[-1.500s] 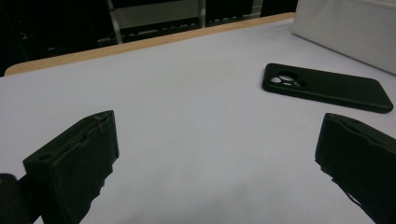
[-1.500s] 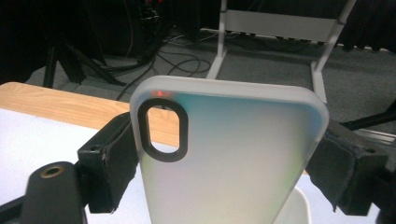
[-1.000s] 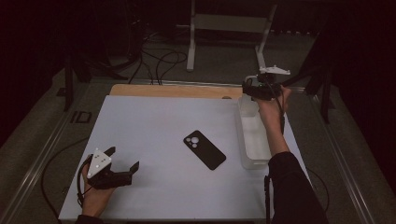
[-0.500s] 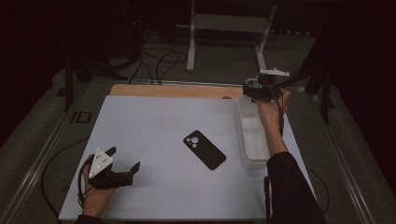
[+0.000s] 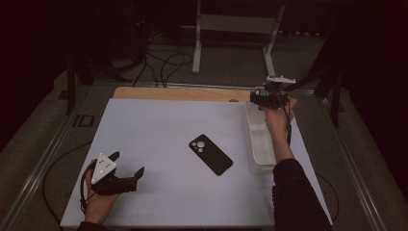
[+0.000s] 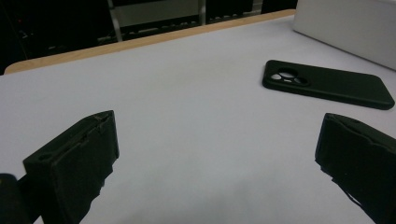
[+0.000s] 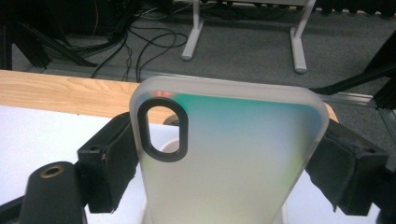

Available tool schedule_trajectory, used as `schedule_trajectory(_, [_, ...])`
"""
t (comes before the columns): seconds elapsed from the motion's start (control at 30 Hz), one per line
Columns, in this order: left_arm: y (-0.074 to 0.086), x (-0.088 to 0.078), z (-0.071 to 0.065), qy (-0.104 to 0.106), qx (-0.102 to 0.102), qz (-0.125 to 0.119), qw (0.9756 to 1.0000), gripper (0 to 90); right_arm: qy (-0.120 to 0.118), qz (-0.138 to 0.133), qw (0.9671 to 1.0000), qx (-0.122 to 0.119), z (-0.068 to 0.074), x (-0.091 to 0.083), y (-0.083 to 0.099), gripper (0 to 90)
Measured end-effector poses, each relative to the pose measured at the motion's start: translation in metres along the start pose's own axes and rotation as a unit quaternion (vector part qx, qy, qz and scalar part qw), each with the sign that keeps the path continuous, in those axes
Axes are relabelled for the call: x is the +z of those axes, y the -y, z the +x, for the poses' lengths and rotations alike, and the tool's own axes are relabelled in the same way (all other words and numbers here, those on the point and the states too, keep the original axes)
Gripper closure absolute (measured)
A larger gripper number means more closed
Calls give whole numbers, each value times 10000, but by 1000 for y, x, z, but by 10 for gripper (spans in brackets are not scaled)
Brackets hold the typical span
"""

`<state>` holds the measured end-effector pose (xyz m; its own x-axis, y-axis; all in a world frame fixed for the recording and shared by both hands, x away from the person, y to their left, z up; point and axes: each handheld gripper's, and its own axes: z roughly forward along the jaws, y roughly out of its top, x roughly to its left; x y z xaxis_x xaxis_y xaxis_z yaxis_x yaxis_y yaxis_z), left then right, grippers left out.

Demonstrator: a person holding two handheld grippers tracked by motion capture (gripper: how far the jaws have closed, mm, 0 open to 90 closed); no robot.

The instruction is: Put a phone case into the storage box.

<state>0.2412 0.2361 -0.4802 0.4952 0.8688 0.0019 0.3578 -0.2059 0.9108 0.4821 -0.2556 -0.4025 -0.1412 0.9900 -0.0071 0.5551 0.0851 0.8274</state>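
- Little has shifted since the earlier frames: the right gripper [image 5: 266, 97] has edged slightly outward above the far end of the white bin [image 5: 260, 144], and the left gripper [image 5: 126, 166] rests where it was.
- Seen along the right gripper [image 7: 229, 158], its jaws are closed on the two long edges of a frosted phone case [image 7: 224, 158] with a green-blue tint and a dark oval camera cutout. The case stands upright between the pads.
- From above, that held case sits at about 2 o'clock on the tabletop [image 5: 163, 134], over the far end of the bin.
- A black phone case [image 5: 210, 154] lies flat near the middle of the tabletop, well apart from both grippers; the left gripper view shows it [image 6: 327, 84] at 1 o'clock ahead of the jaws.
- The left gripper [image 6: 215, 154] has its jaws spread wide with nothing between them, parked at about 7 o'clock.
- Judged step: lifting the frosted case clear of the bin to bring it over to the tabletop.
- To do it well: keep the squeeze even on both edges, since a soft case may flex and slip; raise it straight until it clears the bin wall before swinging inward.
- Lower it flat onto a bare patch beside the black case, not over it.
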Motion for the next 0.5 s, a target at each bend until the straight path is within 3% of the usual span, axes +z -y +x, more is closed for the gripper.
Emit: schedule_trajectory(0.5, [0, 0, 0, 8, 0, 0, 10000, 1, 58, 191, 9998, 62, -2, 15, 13, 164])
